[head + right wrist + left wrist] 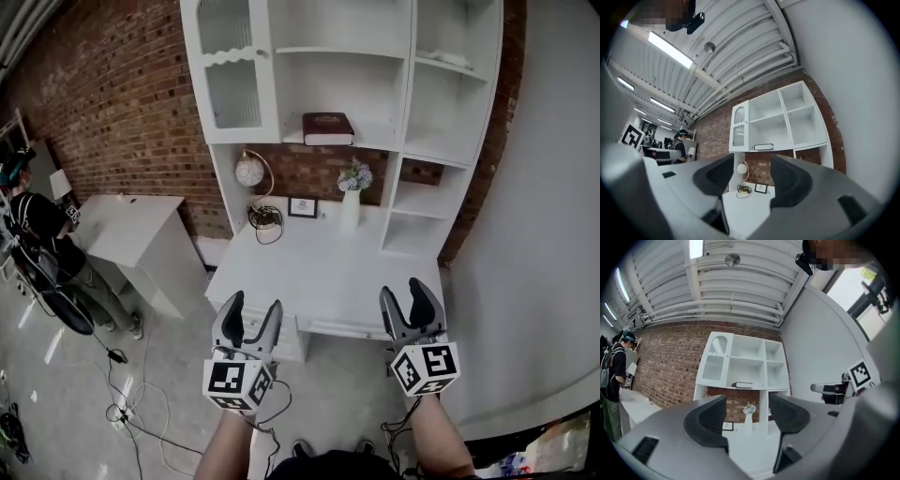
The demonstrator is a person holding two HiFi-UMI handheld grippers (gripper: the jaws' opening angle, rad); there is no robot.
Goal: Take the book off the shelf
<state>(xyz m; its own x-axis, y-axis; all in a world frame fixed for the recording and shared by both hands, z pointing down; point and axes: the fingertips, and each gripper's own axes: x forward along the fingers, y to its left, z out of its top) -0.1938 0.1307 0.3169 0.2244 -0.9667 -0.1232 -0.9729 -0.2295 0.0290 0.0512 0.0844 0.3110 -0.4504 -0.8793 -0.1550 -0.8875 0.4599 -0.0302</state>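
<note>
1. Dark maroon, the book (pixel 328 128) lies flat on the middle shelf of the white shelf unit (pixel 409 84), in the open compartment right of the glass-fronted door (pixel 232 94).
2. The unit stands on a white table (pixel 319 272) against a brick wall (pixel 122 112).
3. Under the book, on the table, stand a round clock (pixel 249 172), a small picture frame (pixel 302 207) and a white vase of flowers (pixel 352 202).
4. The left gripper (pixel 253 305) is held near the table's front edge, well apart from the book, its fingers (pixel 710 420) spread wide and holding nothing.
5. The right gripper (pixel 404 291) is held beside it, fingers (pixel 717 176) also apart and empty.
6. A person (pixel 37 244) stands at far left by another white table (pixel 131 230).
</note>
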